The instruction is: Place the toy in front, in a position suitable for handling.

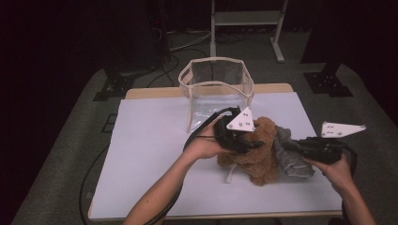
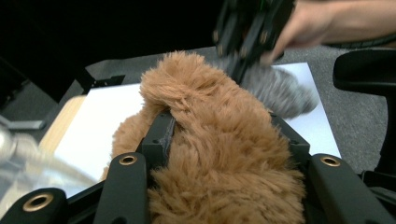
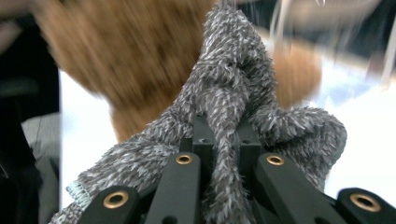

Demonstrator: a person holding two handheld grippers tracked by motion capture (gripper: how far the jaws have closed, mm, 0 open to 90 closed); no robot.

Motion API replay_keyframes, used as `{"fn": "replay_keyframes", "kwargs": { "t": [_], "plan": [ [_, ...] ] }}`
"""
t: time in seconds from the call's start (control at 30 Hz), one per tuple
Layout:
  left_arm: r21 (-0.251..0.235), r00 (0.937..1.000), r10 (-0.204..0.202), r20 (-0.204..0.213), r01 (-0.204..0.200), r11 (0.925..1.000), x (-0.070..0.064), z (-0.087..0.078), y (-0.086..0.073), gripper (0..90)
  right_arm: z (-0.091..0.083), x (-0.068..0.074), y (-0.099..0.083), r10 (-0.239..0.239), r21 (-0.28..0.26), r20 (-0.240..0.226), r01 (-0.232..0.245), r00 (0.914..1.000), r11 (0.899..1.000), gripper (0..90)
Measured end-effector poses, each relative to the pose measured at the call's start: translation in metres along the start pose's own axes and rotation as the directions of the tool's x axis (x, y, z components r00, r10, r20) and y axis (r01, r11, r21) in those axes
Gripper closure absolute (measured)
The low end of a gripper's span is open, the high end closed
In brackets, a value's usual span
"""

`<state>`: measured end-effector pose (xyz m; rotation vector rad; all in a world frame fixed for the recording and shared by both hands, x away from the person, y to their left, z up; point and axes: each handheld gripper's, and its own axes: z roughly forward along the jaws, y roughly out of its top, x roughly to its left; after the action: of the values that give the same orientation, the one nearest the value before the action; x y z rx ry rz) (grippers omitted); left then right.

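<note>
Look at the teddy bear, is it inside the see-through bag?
No, the brown teddy bear lies on the white table cover in front of the clear bag, clamped by the left gripper.

No writing, label, brand, number or sign can be read anywhere in these pictures.

Both forearms are bare, no sleeves. Each black gripper, left [image 1: 253,143] and right [image 1: 290,145], carries a pale three-cornered plate with small screws, brass-ringed holes along its jaws, and a black trailing cable.
</note>
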<state>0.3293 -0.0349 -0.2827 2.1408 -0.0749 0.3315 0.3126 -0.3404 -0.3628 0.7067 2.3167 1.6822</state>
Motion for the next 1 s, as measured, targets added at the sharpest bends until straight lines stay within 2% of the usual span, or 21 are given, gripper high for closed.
{"fn": "replay_keyframes", "kwargs": {
  "t": [0.03, 0.1, 0.17, 0.2, 0.23, 0.27, 0.3, 0.33, 0.37, 0.4, 0.47, 0.53, 0.6, 0.67, 0.7, 0.73, 0.77, 0.8, 0.83, 0.93, 1.0],
  "plan": [
    [0.0, 1.0, 0.0, 0.0, 0.0, 1.0, 0.0, 0.0, 0.0, 50.6, 0.0, 0.0, 0.0, 0.0, 0.0, 0.0, 0.0, 1.0, 1.0, 82.5],
    [-0.013, 0.9998, 0.014, 0.01, -0.014, 0.9998, 0.001, 0.007, 0.01, 50.7, -0.015, 0.008, 0.028, -0.057, -0.05, -0.005, 0.057, 0.9984, 0.997, 82.5],
    [-0.025, 0.9995, 0.025, 0.02, -0.025, 0.9994, 0.002, 0.013, 0.019, 50.6, -0.026, 0.013, 0.052, -0.093, -0.091, -0.015, 0.092, 0.9955, 0.992, 82.4],
    [-0.037, 0.999, 0.033, 0.032, -0.031, 0.9988, 0.003, 0.019, 0.026, 50.6, -0.032, 0.02, 0.073, -0.134, -0.095, -0.026, 0.131, 0.9907, 0.987, 82.3],
    [-0.037, 0.999, 0.033, 0.032, -0.031, 0.9988, 0.003, 0.019, 0.026, 50.5, -0.032, 0.022, 0.08, -0.146, -0.094, -0.027, 0.143, 0.9889, 0.985, 82.3],
    [-0.053, 0.9986, 0.036, 0.038, -0.034, 0.998, 0.005, 0.027, 0.034, 50.3, -0.031, 0.024, 0.089, -0.164, -0.082, -0.026, 0.162, 0.9861, 0.983, 82.3],
    [-0.053, 0.9986, 0.036, 0.038, -0.034, 0.998, 0.005, 0.027, 0.034, 49.9, -0.029, 0.025, 0.095, -0.169, -0.061, -0.027, 0.167, 0.9853, 0.984, 82.2],
    [-0.069, 0.9981, 0.037, 0.049, -0.034, 0.997, 0.006, 0.034, 0.04, 49.0, -0.027, 0.025, 0.1, -0.174, -0.043, -0.026, 0.173, 0.9844, 0.984, 82.2],
    [-0.069, 0.9981, 0.037, 0.049, -0.034, 0.997, 0.006, 0.034, 0.04, 47.6, -0.027, 0.025, 0.1, -0.174, -0.043, -0.026, 0.173, 0.9844, 0.984, 82.2],
    [-0.067, 0.9976, 0.031, 0.061, -0.027, 0.9974, 0.008, 0.042, 0.046, 45.6, -0.024, 0.02, 0.105, -0.169, -0.002, -0.03, 0.169, 0.9852, 0.986, 82.2],
    [-0.08, 0.9962, 0.018, 0.086, -0.011, 0.9967, 0.011, 0.05, 0.048, 43.0, -0.027, 0.015, 0.103, -0.154, 0.014, -0.029, 0.155, 0.9876, 0.988, 82.2],
    [-0.097, 0.9933, 0.01, 0.115, 0.001, 0.9953, 0.014, 0.055, 0.05, 38.8, -0.035, 0.008, 0.098, -0.124, 0.01, -0.036, 0.124, 0.9917, 0.992, 82.2],
    [-0.105, 0.9931, 0.01, 0.117, 0.002, 0.9944, 0.015, 0.056, 0.05, 33.1, -0.04, 0.001, 0.094, -0.101, 0.002, -0.038, 0.101, 0.9941, 0.995, 82.2],
    [-0.124, 0.9948, -0.004, 0.102, 0.017, 0.9921, 0.016, 0.052, 0.046, 28.8, -0.04, -0.001, 0.094, -0.099, 0.008, -0.032, 0.099, 0.9946, 0.995, 82.2],
    [-0.139, 0.9982, -0.01, 0.059, 0.018, 0.9902, 0.016, 0.045, 0.041, 28.8, -0.039, -0.001, 0.094, -0.103, 0.018, -0.029, 0.103, 0.9943, 0.995, 82.1],
    [-0.16, 0.9994, -0.03, -0.018, 0.026, 0.9868, 0.016, 0.035, 0.031, 24.0, -0.032, 0.0, 0.096, -0.114, 0.058, -0.024, 0.116, 0.9932, 0.992, 82.1],
    [-0.159, 0.9982, -0.051, -0.031, 0.045, 0.9862, 0.017, 0.031, 0.025, 25.6, -0.028, 0.0, 0.096, -0.125, 0.071, -0.024, 0.127, 0.9919, 0.989, 82.0],
    [-0.163, 0.9969, -0.075, -0.023, 0.07, 0.984, 0.017, 0.029, 0.02, 29.2, -0.024, 0.001, 0.097, -0.129, 0.087, -0.027, 0.131, 0.9913, 0.988, 82.0],
    [-0.163, 0.9969, -0.075, -0.023, 0.07, 0.984, 0.017, 0.029, 0.02, 32.6, -0.02, 0.002, 0.099, -0.137, 0.1, -0.027, 0.139, 0.9903, 0.985, 81.9],
    [-0.228, 0.993, -0.116, 0.025, 0.118, 0.9665, 0.017, 0.027, 0.01, 36.8, -0.017, 0.006, 0.107, -0.151, 0.084, -0.03, 0.153, 0.988, 0.985, 81.8],
    [-0.257, 0.9926, -0.114, 0.04, 0.121, 0.9588, 0.018, 0.026, 0.01, 37.3, -0.016, 0.009, 0.113, -0.167, 0.071, -0.041, 0.17, 0.985, 0.983, 81.8]
  ]
}}
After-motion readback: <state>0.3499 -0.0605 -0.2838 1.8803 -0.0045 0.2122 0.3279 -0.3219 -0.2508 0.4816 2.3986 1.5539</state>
